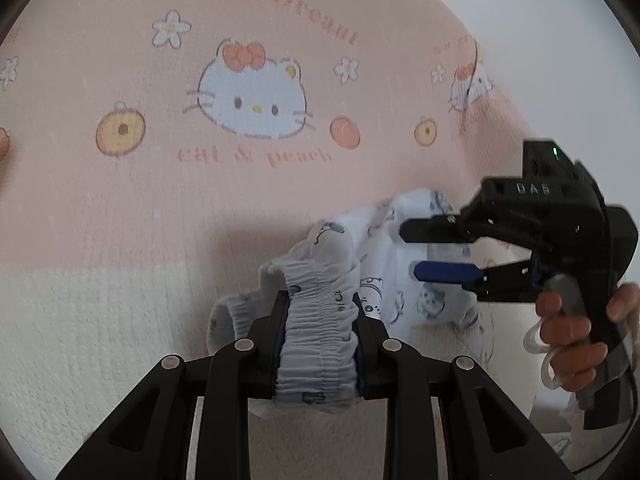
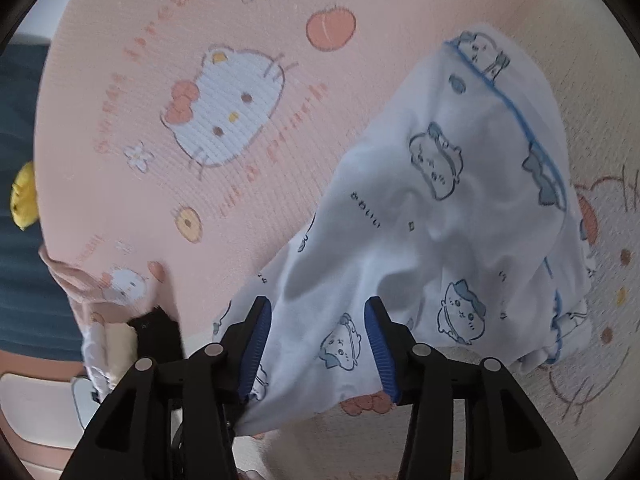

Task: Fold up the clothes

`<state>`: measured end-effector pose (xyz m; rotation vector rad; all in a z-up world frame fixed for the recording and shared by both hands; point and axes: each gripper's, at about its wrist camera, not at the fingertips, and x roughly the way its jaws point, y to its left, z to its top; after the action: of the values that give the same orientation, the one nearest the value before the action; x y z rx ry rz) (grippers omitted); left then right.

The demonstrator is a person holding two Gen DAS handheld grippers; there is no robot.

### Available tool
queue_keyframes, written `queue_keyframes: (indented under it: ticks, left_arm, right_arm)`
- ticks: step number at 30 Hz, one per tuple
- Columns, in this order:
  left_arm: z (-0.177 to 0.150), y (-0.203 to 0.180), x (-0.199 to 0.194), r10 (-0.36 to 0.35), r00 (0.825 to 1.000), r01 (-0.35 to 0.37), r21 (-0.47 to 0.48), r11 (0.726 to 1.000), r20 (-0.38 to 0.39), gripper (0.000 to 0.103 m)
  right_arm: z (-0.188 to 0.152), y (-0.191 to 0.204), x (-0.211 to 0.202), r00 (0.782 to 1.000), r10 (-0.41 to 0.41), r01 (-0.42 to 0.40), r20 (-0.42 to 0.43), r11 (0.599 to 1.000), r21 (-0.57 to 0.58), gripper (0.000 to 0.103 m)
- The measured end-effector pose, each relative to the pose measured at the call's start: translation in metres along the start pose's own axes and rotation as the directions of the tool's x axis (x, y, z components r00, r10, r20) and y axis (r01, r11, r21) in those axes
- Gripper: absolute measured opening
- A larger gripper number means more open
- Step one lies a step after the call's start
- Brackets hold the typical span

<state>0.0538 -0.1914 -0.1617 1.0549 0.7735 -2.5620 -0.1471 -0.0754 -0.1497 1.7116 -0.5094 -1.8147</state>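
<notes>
A white garment (image 1: 384,280) printed with blue cartoon animals lies crumpled on a pink cat-print blanket (image 1: 120,200). My left gripper (image 1: 320,300) is shut on the garment's gathered elastic waistband (image 1: 316,344), which bunches up between its pads. My right gripper (image 1: 416,250) reaches in from the right, a hand (image 1: 568,332) on its handle, and stands open over the cloth. In the right wrist view the garment (image 2: 440,200) spreads away with a blue-trimmed hem at the far end. Loose cloth lies between the right gripper's (image 2: 317,308) blue pads (image 2: 378,344), which do not press on it.
The blanket (image 2: 280,20) covers most of the surface; its lower band is cream (image 1: 80,340). A yellow object (image 2: 24,196) sits on a dark blue surface (image 2: 20,120) beyond the blanket's left edge. A pale area (image 1: 560,40) lies past the blanket's right edge.
</notes>
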Motion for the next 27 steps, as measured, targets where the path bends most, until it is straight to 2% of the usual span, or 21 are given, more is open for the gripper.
queue_keyframes:
  ticks: [3, 6, 13, 16, 18, 19, 20, 23, 25, 26, 27]
  left_arm:
    - [-0.008, 0.002, 0.005, -0.011, 0.999, 0.01, -0.026, 1.0, -0.032, 0.023]
    - [-0.017, -0.001, 0.01, -0.002, 0.998, 0.001, -0.013, 1.0, -0.059, 0.023]
    - [-0.033, -0.006, 0.019, 0.004, 0.995, -0.003, 0.008, 1.0, -0.102, 0.023]
    - [-0.037, -0.012, 0.021, 0.029, 0.994, -0.023, 0.055, 0.998, -0.108, 0.023]
    - [-0.039, -0.013, 0.022, 0.041, 0.993, -0.033, 0.074, 0.997, -0.112, 0.023]
    - [-0.04, -0.014, 0.022, 0.046, 0.992, -0.036, 0.081, 0.996, -0.114, 0.023]
    - [-0.041, -0.014, 0.021, 0.045, 0.993, -0.036, 0.079, 0.996, -0.114, 0.023]
    - [-0.039, -0.011, 0.015, 0.012, 0.996, -0.009, 0.031, 0.999, -0.093, 0.024]
    - [-0.036, -0.008, 0.009, 0.005, 0.995, -0.006, -0.008, 1.0, -0.096, 0.032]
    - [-0.035, -0.007, 0.005, -0.004, 0.996, 0.002, -0.025, 1.0, -0.09, 0.044]
    - [-0.034, -0.006, 0.0, -0.01, 0.997, 0.008, -0.04, 0.999, -0.074, 0.061]
  right_arm:
    - [-0.003, 0.005, 0.01, 0.998, -0.052, 0.051, -0.024, 0.998, -0.029, 0.049]
    - [-0.008, 0.01, 0.019, 0.994, -0.105, 0.103, -0.027, 0.993, -0.063, 0.049]
    - [-0.014, 0.008, 0.026, 0.985, -0.173, 0.172, -0.011, 0.981, -0.093, 0.048]
    - [-0.017, 0.009, 0.03, 0.98, -0.2, 0.197, -0.017, 0.972, -0.13, 0.041]
    - [-0.019, 0.011, 0.031, 0.975, -0.221, 0.215, -0.017, 0.963, -0.162, 0.032]
    - [-0.019, 0.012, 0.032, 0.975, -0.222, 0.216, -0.019, 0.96, -0.177, 0.022]
    - [-0.02, 0.013, 0.034, 0.973, -0.227, 0.218, -0.026, 0.956, -0.194, 0.012]
    - [-0.022, 0.01, 0.036, 0.966, -0.257, 0.247, -0.018, 0.945, -0.213, 0.006]
    - [-0.023, 0.009, 0.036, 0.965, -0.264, 0.254, -0.016, 0.943, -0.215, 0.005]
    - [-0.023, 0.008, 0.034, 0.965, -0.262, 0.252, -0.017, 0.943, -0.217, 0.005]
    - [-0.024, 0.007, 0.032, 0.966, -0.26, 0.249, -0.018, 0.943, -0.219, 0.005]
